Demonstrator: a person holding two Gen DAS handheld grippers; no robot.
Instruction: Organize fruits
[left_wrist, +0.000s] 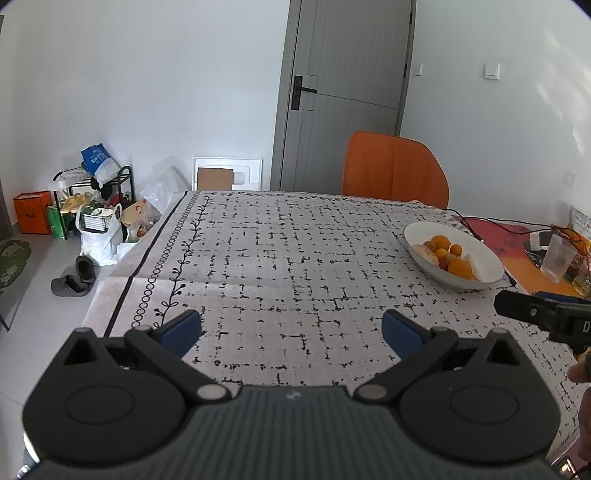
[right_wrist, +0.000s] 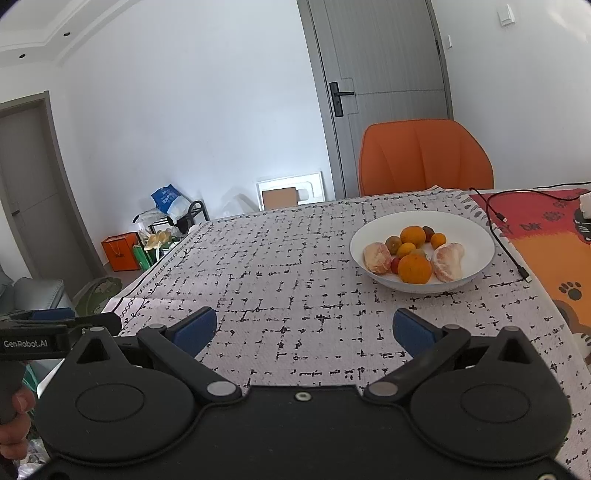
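Observation:
A white bowl stands on the patterned tablecloth and holds several fruits: a large orange, a second orange, small tangerines, dark round fruits and two peeled pomelo pieces. The bowl also shows in the left wrist view at the far right. My left gripper is open and empty above the cloth, well left of the bowl. My right gripper is open and empty, short of the bowl and to its left. Each gripper shows at the edge of the other's view.
An orange chair stands behind the table. A black cable runs right of the bowl over a red-orange mat. A plastic cup stands at the far right. Bags, shoes and a rack clutter the floor at the left.

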